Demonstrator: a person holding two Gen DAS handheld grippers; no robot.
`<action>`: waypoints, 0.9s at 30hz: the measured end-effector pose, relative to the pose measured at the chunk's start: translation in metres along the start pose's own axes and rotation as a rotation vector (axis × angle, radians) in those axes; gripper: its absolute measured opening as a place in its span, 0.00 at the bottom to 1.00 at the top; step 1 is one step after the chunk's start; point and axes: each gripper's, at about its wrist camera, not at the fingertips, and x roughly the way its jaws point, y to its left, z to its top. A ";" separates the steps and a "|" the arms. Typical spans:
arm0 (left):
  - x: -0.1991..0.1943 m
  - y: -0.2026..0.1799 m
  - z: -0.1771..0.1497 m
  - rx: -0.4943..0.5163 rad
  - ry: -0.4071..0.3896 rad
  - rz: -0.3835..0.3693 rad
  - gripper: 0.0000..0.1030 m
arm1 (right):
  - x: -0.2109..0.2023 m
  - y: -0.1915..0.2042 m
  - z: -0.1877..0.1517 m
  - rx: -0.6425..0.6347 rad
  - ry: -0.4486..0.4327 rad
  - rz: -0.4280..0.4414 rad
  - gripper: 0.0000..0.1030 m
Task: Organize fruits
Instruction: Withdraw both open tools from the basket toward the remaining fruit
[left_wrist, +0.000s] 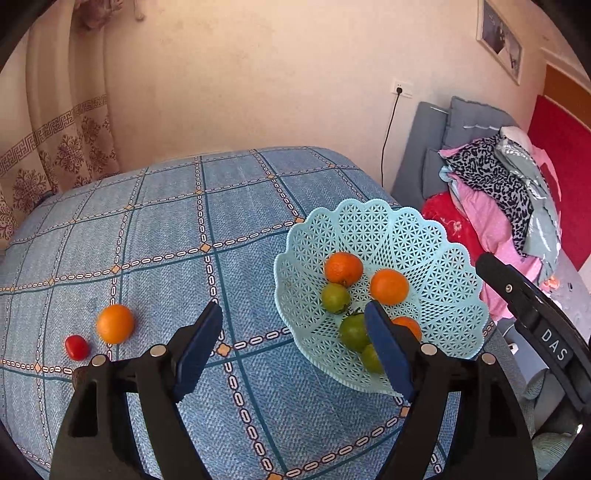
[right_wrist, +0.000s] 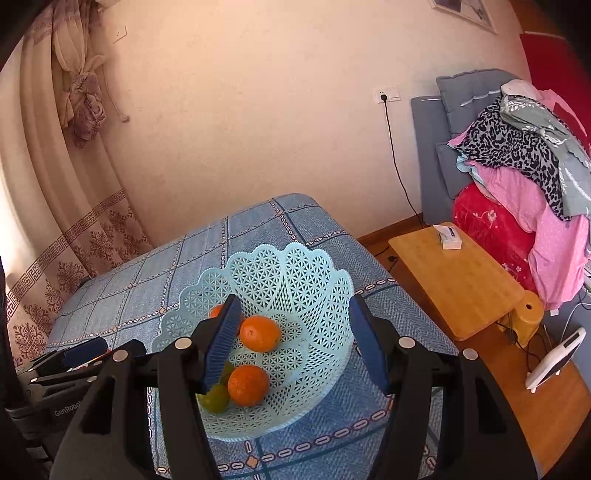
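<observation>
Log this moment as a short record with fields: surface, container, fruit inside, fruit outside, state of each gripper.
surface: blue checked tablecloth
container: light blue lattice basket, on the cloth at its right side
fruit inside: three oranges and three green fruits; one orange lies toward the back
fruit outside: one loose orange and a small red tomato beside it, on the cloth left of the basket
left gripper: open, holding nothing
right gripper: open, holding nothing, above the basket

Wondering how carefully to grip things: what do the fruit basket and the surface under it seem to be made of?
The basket looks like thin moulded plastic, pale turquoise, faintly glossy: uniform lattice holes, scalloped rim. The covering beneath looks like matte woven fabric, blue check: visible weave, rounded edges.
</observation>
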 end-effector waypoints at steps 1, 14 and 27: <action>-0.002 0.002 0.000 0.001 -0.006 0.008 0.76 | -0.001 0.002 -0.001 -0.004 0.001 0.007 0.61; -0.028 0.044 -0.001 -0.045 -0.055 0.096 0.78 | -0.012 0.055 -0.019 -0.125 0.014 0.130 0.61; -0.045 0.114 -0.024 -0.139 -0.038 0.218 0.79 | -0.010 0.093 -0.041 -0.197 0.063 0.200 0.61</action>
